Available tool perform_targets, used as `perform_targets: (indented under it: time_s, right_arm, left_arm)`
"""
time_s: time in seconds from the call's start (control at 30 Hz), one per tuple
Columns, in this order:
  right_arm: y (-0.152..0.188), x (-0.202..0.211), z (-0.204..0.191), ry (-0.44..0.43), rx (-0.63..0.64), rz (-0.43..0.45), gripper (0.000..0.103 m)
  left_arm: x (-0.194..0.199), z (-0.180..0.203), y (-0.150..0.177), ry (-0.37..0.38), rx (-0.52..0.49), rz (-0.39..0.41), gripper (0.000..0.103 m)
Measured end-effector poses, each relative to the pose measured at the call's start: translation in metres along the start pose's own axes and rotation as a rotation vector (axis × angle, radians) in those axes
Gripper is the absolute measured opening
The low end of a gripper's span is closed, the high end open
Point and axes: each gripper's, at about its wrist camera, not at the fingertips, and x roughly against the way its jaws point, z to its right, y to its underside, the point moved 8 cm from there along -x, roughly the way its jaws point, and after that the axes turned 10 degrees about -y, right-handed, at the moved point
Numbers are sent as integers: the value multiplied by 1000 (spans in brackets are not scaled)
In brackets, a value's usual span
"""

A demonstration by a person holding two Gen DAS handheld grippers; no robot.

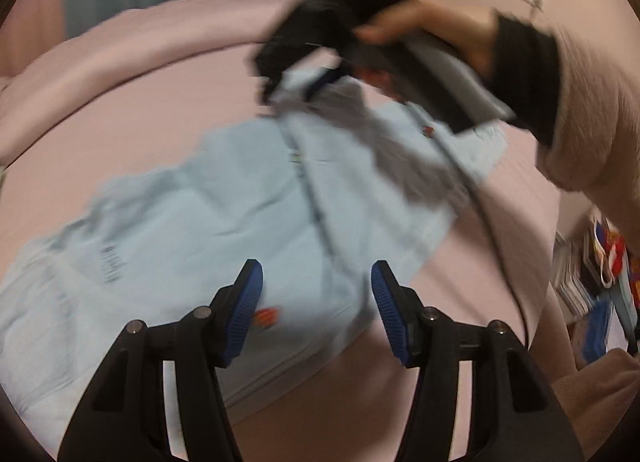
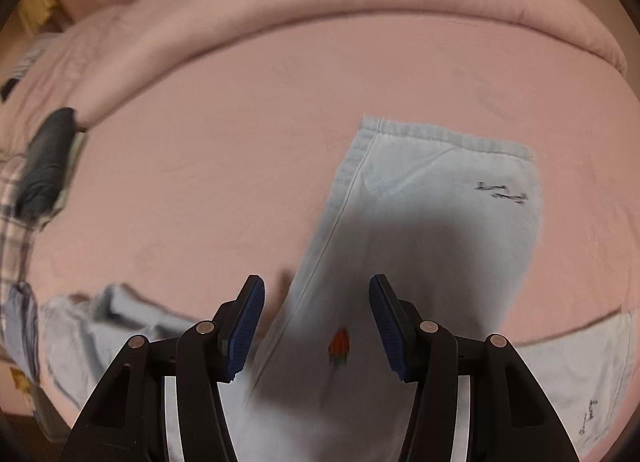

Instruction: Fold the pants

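The pants (image 1: 224, 202), pale blue with small printed marks, lie spread on a pink bed (image 1: 160, 114), roughly flat but creased. The left wrist view is motion-blurred, so fine detail of the cloth is uncertain.

The left gripper (image 1: 316, 302) hangs above the pants with its jaws wide apart and nothing between them. The right gripper (image 2: 316, 326) likewise stands wide open and empty over one leg, whose hemmed cuff (image 2: 444, 138) lies flat on the bed ahead of it. In the left wrist view the right gripper appears at the far end of the garment; whether it touches the cloth there cannot be told.

Judgement: the fold is at an early stage, in the laying-out or first-grasp step. No clean fold line is visible yet.

The next move calls for each gripper to descend onto an edge of the pants, pinch the cloth, and carry one half over the other with the edges matched.
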Motion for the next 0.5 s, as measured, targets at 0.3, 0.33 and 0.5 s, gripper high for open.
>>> perform_targets:
  time_s: [0.3, 0.33, 0.5]
  right_arm:
    - [8, -7, 8, 2, 30, 32, 8]
    - [11, 0, 10, -26, 17, 57, 6]
    - [19, 63, 29, -182, -64, 261, 5]
  left_arm:
    - [-33, 23, -5, -9, 1, -58, 12]
    - [-32, 23, -5, -5, 7, -57, 10]
    - [-26, 30, -7, -4, 16, -50, 8]
